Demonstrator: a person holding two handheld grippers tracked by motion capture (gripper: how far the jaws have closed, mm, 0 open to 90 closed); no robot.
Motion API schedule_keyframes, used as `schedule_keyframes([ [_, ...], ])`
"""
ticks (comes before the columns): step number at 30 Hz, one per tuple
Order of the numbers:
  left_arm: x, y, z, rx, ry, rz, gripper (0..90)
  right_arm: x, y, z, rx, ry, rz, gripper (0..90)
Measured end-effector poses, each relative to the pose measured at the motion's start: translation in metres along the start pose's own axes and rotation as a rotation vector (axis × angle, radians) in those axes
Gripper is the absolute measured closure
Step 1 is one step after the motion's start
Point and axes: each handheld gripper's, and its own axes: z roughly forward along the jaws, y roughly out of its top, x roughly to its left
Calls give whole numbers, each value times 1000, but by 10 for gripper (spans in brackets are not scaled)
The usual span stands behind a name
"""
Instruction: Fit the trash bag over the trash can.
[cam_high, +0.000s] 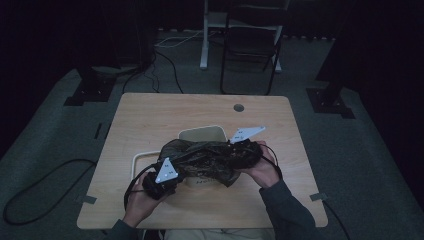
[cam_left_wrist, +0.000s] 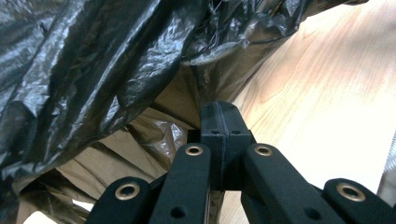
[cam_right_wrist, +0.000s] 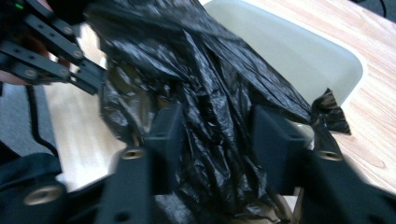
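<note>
Black plastic bag (cam_high: 202, 161) hangs crumpled between both claws, over the near middle of the wooden table (cam_high: 150, 115). Left gripper (cam_left_wrist: 219, 122): jaws fully closed, pinching the bag's edge, likely as an anchor. Right gripper (cam_right_wrist: 215, 135): jaws parted, film bunched loosely between them, pads not clearly pressing; probably regripping to spread the mouth. Beyond, a white bin (cam_high: 200, 133) waits, seemingly for lining.

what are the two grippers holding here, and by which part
The left gripper is shut on an edge of the black plastic bag. The right gripper has the bag's bunched other end between its parted jaws.
</note>
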Motion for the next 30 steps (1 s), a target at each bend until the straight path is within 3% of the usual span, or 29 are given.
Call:
schedule_keyframes([
  [3, 2, -3, 1, 8, 4, -10, 900, -5, 2, 6, 24, -19, -2, 834],
  [5, 5, -6, 2, 16, 11, -17, 900, -11, 2, 6, 22, -57, 20, 876],
  [9, 9, -12, 3, 31, 27, -35, 900, -29, 3, 0, -15, -146, 89, 893],
  [15, 17, -20, 4, 60, 44, -67, 900, -45, -4, -11, -90, -208, 166, 892],
  [18, 17, -19, 2, 50, 39, -69, 900, -47, -8, -12, -84, -193, 178, 830],
  [21, 12, -13, -4, 22, 26, -59, 895, -41, -10, -12, -85, -152, 142, 729],
  [30, 0, -1, -25, -44, 22, -15, 732, -21, -7, -30, -119, -106, 73, 632],
])
